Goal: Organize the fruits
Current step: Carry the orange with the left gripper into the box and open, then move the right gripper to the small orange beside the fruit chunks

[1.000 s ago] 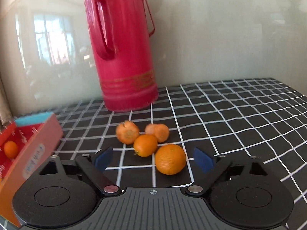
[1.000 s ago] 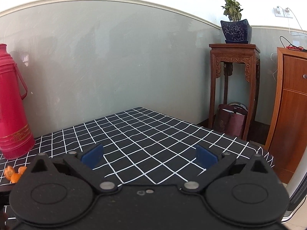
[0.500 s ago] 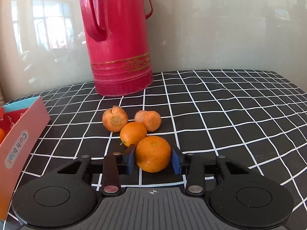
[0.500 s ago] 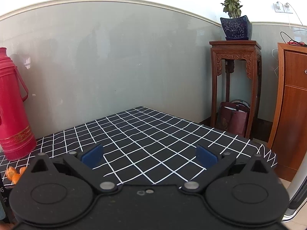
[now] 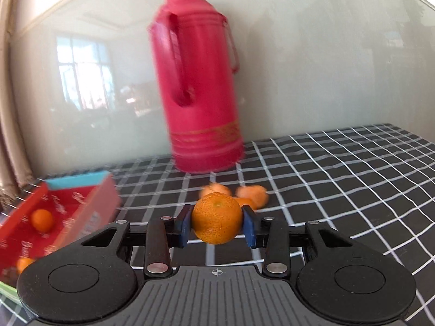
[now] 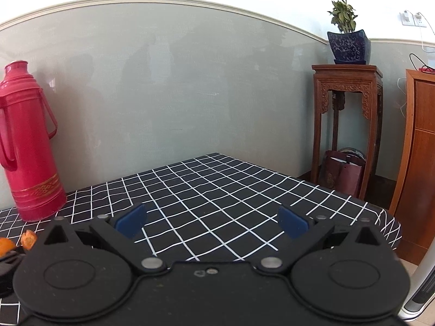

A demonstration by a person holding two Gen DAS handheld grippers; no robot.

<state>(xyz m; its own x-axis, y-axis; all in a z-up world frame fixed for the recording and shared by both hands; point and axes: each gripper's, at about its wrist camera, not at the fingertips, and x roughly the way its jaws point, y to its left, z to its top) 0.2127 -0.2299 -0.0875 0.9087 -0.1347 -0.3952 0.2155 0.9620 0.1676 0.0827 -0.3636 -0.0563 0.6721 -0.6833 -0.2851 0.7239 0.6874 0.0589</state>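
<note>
Left fingers clamped on an orange; right fingers spread over bare checked cloth.

The left gripper (image 5: 217,225) has its blue fingers (image 5: 182,225) pressed against both sides of the orange (image 5: 216,218), which sits squarely between them and appears lifted clear of the worktop (image 5: 339,179). Just behind it, three more small fruits (image 5: 251,194) lie blurred on the black-and-white cloth, in front of the red thermos (image 5: 199,87). To the left stands an open red box (image 5: 58,217) with at least two oranges inside. The right gripper (image 6: 212,221) hovers over an empty stretch of the worktop, its fingers (image 6: 130,220) wide apart with nothing between them; the fruit shows only at its far left edge.
</note>
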